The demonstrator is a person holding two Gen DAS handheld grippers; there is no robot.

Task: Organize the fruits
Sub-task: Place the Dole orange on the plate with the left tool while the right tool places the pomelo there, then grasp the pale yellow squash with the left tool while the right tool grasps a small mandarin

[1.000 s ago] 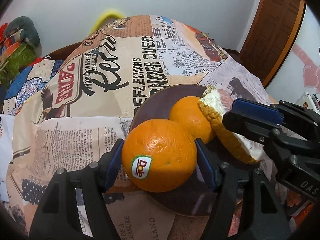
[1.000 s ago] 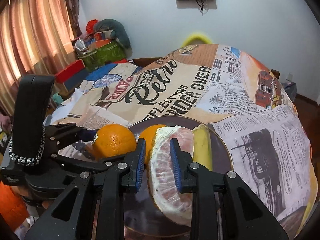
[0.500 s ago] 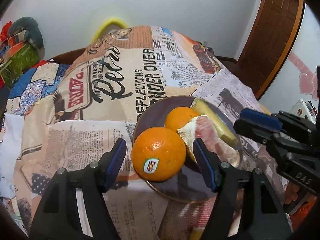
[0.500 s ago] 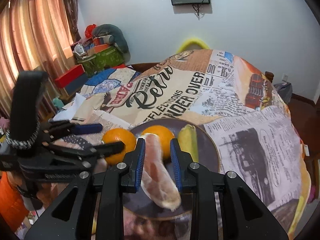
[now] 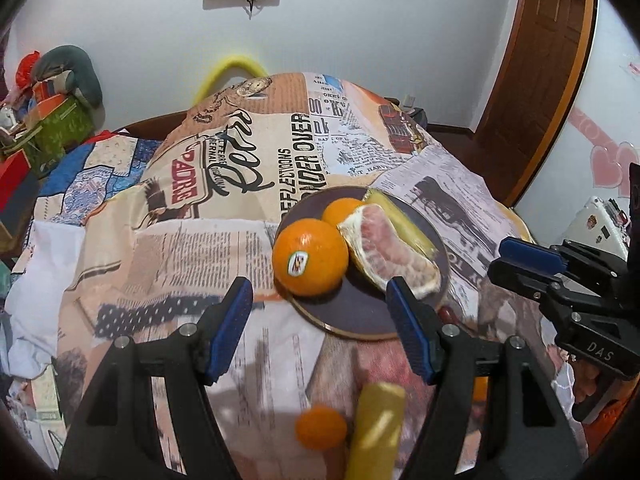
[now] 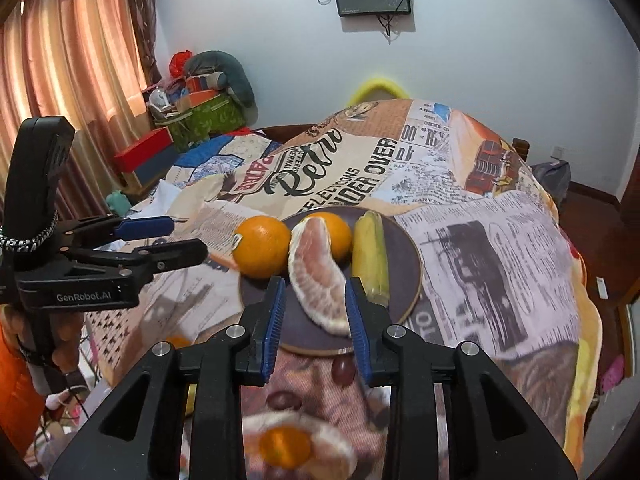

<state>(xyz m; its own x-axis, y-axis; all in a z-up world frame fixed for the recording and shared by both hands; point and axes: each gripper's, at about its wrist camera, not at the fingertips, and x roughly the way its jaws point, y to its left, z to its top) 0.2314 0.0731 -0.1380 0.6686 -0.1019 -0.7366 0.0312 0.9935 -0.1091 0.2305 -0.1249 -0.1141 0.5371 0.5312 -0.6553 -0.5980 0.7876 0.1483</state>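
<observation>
A dark round plate sits on the newspaper-print cloth. On it lie a stickered orange, a second orange, a peeled pomelo wedge and a yellow corn cob. My left gripper is open and empty, just short of the plate's near edge. My right gripper is open, pulled back from the pomelo wedge. Each gripper also shows in the other's view, the right one and the left one.
Near me on the cloth lie a small orange and a yellow cob, both blurred. The right wrist view shows grapes and a blurred peeled citrus piece. Boxes and clutter stand at far left; a brown door at right.
My left gripper let go of the stickered orange onto the plate and drew back. My right gripper opened, leaving the pomelo wedge on the plate, and also backed away.
</observation>
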